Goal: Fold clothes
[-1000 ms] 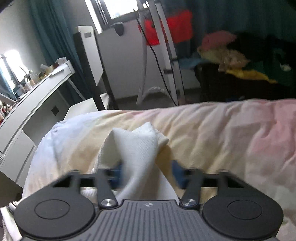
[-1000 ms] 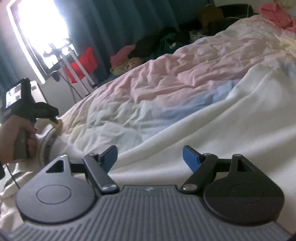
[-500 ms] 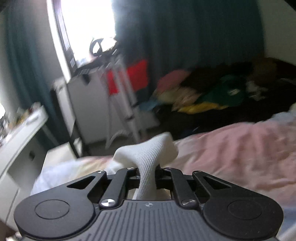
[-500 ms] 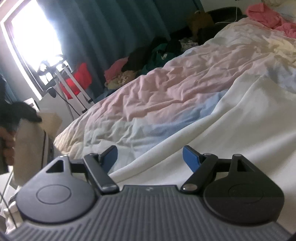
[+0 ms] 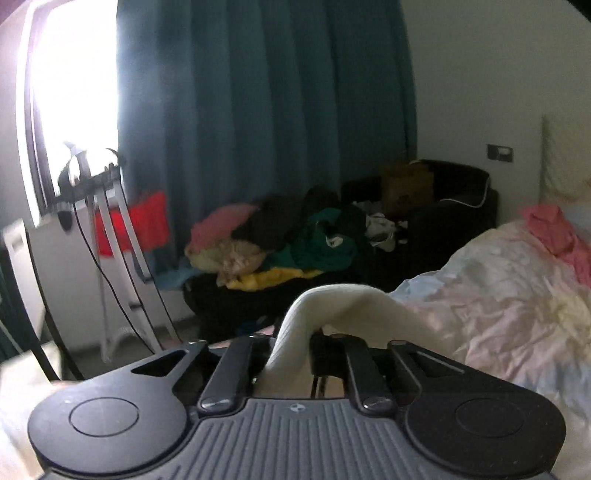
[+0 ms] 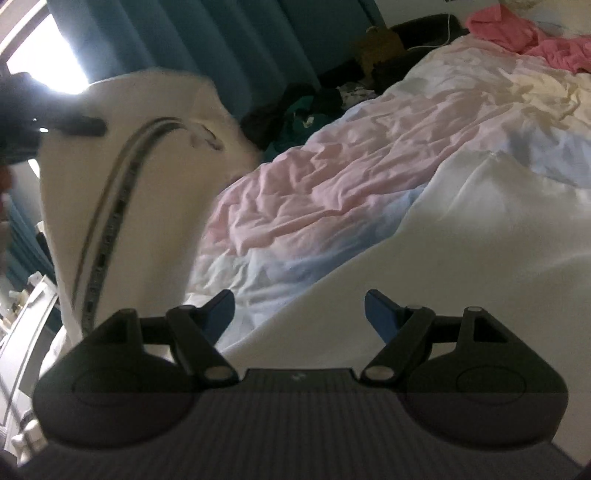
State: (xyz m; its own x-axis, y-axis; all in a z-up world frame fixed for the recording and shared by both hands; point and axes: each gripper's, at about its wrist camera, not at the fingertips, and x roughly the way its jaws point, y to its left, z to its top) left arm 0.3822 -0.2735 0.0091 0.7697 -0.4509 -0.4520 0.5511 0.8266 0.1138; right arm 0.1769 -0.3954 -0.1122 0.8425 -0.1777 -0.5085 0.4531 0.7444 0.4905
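I am lifting the white garment (image 5: 332,306) above the bed (image 5: 498,306) with my left gripper (image 5: 291,354), whose jaws are opening while cloth is between them; the right gripper (image 6: 299,314) is waiting wide apart, so I am re-tightening before carrying over

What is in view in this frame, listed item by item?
Garment: one, white, a fold between the left jaws, lifted and hanging at left of the right view.
Duvet: one, pastel pink, blue and yellow, crumpled over the bed.
Pink clothes: a heap, on the far end of the bed.
Curtain: one, teal, beside the bright window.
Clothes pile: mixed pink, yellow, green and black, beyond the bed.
Stand: one, white, with a red cloth by the window.
Left gripper: black; jaws opening, cloth between them.
Right gripper: black with blue pads, open, nothing in it, over the white cloth.
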